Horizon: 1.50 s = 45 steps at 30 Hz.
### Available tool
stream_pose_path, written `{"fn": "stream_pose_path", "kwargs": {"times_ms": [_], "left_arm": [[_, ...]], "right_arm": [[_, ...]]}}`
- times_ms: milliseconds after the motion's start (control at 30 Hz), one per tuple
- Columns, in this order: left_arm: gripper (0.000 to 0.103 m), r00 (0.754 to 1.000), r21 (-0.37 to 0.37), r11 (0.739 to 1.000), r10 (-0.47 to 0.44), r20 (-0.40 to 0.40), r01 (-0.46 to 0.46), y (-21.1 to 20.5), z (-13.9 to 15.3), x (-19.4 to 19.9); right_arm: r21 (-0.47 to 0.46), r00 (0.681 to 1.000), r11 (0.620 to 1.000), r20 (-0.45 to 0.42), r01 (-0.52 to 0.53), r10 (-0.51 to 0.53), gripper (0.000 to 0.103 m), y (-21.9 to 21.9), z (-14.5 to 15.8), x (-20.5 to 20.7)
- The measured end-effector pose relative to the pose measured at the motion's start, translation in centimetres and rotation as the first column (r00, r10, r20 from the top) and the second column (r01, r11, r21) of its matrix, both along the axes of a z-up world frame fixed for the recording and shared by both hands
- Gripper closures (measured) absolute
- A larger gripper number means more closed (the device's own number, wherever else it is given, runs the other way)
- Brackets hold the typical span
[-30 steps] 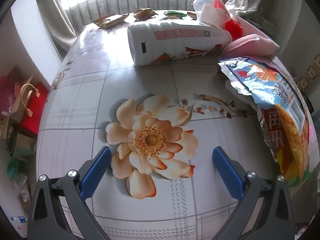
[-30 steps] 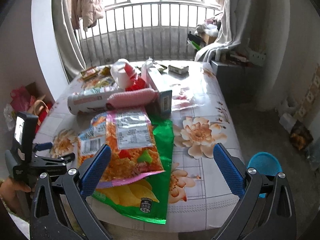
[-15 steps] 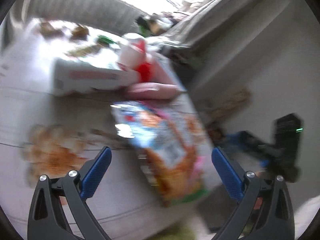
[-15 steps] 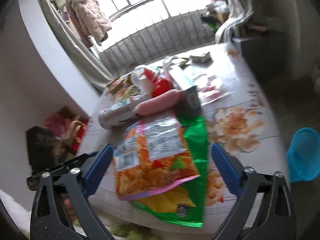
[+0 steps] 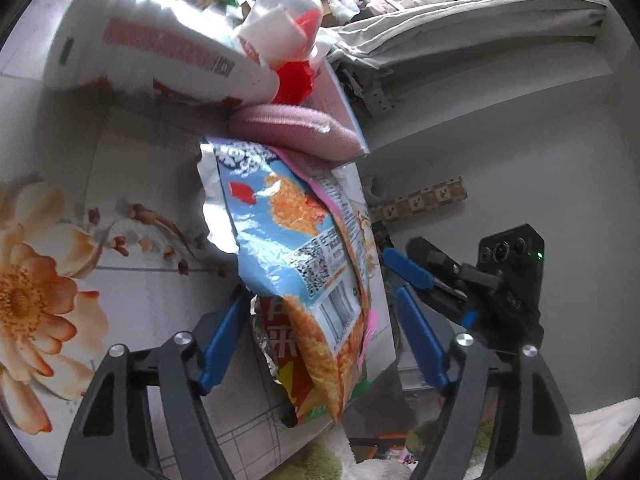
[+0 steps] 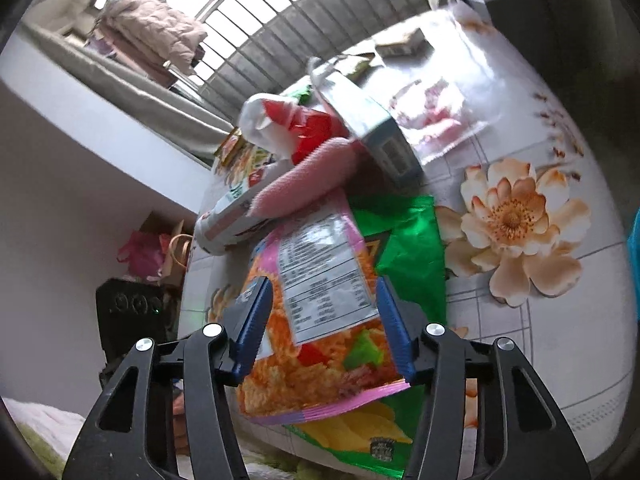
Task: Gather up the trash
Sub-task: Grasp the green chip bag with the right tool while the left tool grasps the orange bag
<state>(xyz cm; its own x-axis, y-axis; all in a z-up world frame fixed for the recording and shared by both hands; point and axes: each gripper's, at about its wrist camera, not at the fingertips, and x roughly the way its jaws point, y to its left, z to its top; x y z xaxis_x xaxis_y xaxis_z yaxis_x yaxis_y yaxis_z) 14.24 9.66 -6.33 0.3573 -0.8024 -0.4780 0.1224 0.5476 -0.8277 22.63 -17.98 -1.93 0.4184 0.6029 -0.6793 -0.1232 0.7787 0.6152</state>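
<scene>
A blue and orange snack bag (image 5: 292, 248) lies at the table's edge, under a pink-edged orange snack bag (image 6: 324, 308) that rests on a green chip bag (image 6: 408, 240). My left gripper (image 5: 320, 332) is open, its blue fingers (image 5: 224, 332) either side of the blue bag's lower end. My right gripper (image 6: 326, 328) is partly closed around the pink-edged bag, blue fingers (image 6: 254, 324) at its two sides. The right gripper also shows in the left wrist view (image 5: 404, 280).
A floral tablecloth (image 6: 516, 216) covers the table. A white bottle (image 5: 152, 44) lies on its side behind the bags, with a pink pouch (image 5: 292, 128), a white and red plastic bag (image 6: 280, 124), a carton (image 6: 368, 128) and wrappers (image 6: 400, 42) farther back.
Both grippers have moved in on the snack bags from opposite sides. The left swung right from the flower print to the blue bag. Both sets of jaws have narrowed.
</scene>
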Motion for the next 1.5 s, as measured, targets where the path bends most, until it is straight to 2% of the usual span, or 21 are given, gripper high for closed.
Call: {"fn": "stream_pose_path", "kwargs": {"times_ms": [100, 167, 333, 467, 533, 633, 733, 833, 900, 1000, 1100, 1167, 1200, 1233, 1300, 1500], "left_arm": [[0.042, 1.000, -0.006, 1.000, -0.011, -0.016, 0.010, -0.2, -0.2, -0.2], [0.047, 1.000, -0.034, 0.999, -0.008, -0.004, 0.008, 0.1, 0.5, -0.4], [0.049, 0.995, -0.182, 0.983, -0.015, 0.095, 0.032, 1.0, 2.8, -1.7], [0.049, 0.994, -0.247, 0.968, -0.028, 0.102, 0.052, 0.9, 3.3, -1.8], [0.049, 0.996, -0.201, 0.978, -0.034, 0.088, 0.051, 0.5, 3.3, -1.6], [0.057, 0.998, -0.127, 0.991, -0.033, 0.053, 0.039, -0.4, 2.4, -1.0], [0.064, 1.000, -0.111, 0.994, -0.007, 0.028, 0.011, -0.6, 1.7, -0.3], [0.080, 1.000, -0.067, 0.997, 0.026, 0.004, -0.026, -0.4, 1.1, 0.1], [0.089, 0.999, -0.070, 0.996, 0.048, -0.001, -0.048, 0.0, 1.0, 0.1], [0.090, 0.997, -0.106, 0.992, 0.077, 0.025, -0.074, 1.1, 1.9, -0.1], [0.090, 0.993, -0.077, 0.992, 0.102, 0.055, -0.097, 2.4, 2.6, -0.5], [0.090, 0.990, 0.002, 0.992, 0.126, 0.066, -0.127, 2.9, 2.8, -0.7], [0.090, 0.987, 0.089, 0.985, 0.139, 0.085, -0.146, 2.9, 3.1, -0.8], [0.089, 0.984, 0.172, 0.972, 0.143, 0.102, -0.159, 2.7, 3.4, -0.8], [0.083, 0.983, 0.265, 0.949, 0.144, 0.112, -0.169, 2.5, 3.4, -0.8], [0.081, 0.986, 0.202, 0.965, 0.161, 0.052, -0.168, 4.0, 1.7, -0.8]], "right_arm": [[0.038, 0.998, 0.999, -0.058, -0.003, 0.005, 0.063, -0.5, -1.0, 0.4], [0.053, 0.997, 0.999, -0.081, -0.004, 0.008, 0.072, -0.5, -1.3, 0.5], [0.069, 0.997, 0.997, -0.070, -0.027, 0.032, 0.079, -0.5, -0.7, -0.3], [0.082, 0.997, 0.996, -0.059, -0.045, 0.049, 0.084, -0.6, -0.5, -0.6], [0.104, 0.997, 0.993, -0.054, -0.058, 0.064, 0.084, -0.6, -0.3, -0.6], [0.147, 0.994, 0.984, -0.045, -0.096, 0.104, 0.085, -0.4, 0.0, -1.2], [0.144, 0.991, 0.982, -0.036, -0.124, 0.130, 0.085, 0.0, 0.2, -1.8], [0.115, 0.993, 0.987, -0.031, -0.108, 0.112, 0.084, -0.4, 0.3, -2.2], [0.103, 0.996, 0.992, -0.037, -0.076, 0.080, 0.080, -1.1, 0.1, -2.3], [0.127, 0.998, 0.992, -0.055, -0.026, 0.033, 0.067, -2.6, -0.5, -2.4], [0.149, 0.997, 0.989, -0.083, 0.022, -0.009, 0.059, -3.6, -1.3, -2.5], [0.162, 0.994, 0.986, -0.105, 0.034, -0.017, 0.056, -3.9, -1.7, -2.4], [0.166, 0.994, 0.986, -0.108, 0.033, -0.015, 0.055, -3.8, -1.7, -2.3], [0.173, 0.994, 0.985, -0.109, 0.025, -0.006, 0.054, -3.7, -1.8, -2.3], [0.173, 0.994, 0.985, -0.105, 0.014, 0.004, 0.051, -2.6, -1.7, -1.8], [0.187, 0.993, 0.982, -0.111, -0.017, 0.038, 0.050, -1.0, -1.7, -1.4]]}}
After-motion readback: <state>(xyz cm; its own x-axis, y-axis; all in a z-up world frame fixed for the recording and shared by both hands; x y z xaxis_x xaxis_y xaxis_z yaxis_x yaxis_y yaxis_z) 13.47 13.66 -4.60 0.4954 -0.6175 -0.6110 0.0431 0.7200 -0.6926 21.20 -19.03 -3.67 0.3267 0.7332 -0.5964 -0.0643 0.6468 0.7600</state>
